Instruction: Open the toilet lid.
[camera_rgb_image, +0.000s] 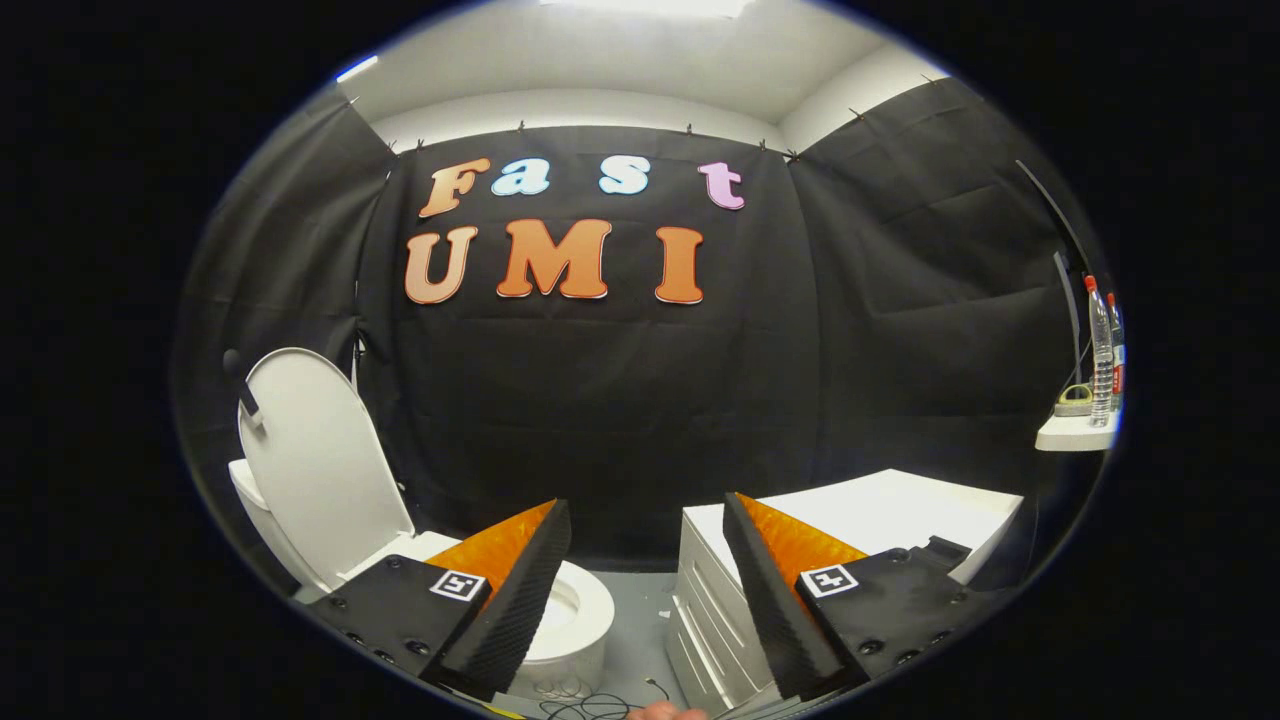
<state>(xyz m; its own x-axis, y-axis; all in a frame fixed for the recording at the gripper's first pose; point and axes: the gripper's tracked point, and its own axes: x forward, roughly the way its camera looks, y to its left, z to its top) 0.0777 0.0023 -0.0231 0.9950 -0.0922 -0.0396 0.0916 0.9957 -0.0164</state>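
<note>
1. Toilet lid (322, 455), a white oval panel of smooth rigid plastic, stands upright against the black cloth wall, behind the white ceramic toilet bowl (570, 610).
2. Status, as judged: the lid is already raised and the bowl's seat ring is exposed, so the task appears complete or nearly so.
3. Tongs (640, 600): fingers spread wide, nothing between them. The lid lies beyond and to the left of the left finger, well apart from it; the bowl is partly hidden behind that finger.
4. Handling, as judged: the lid looks light, stiff and slippery. It pivots on a hinge at its rear base, so it will swing rather than lift free. If further contact is needed, take the free curved edge farthest from the hinge, or push on the flat face; a pinch on the glossy surface may slip.
5. Surroundings: a white drawer cabinet (860, 515) stands to the right of the bowl, behind the right finger.
</note>
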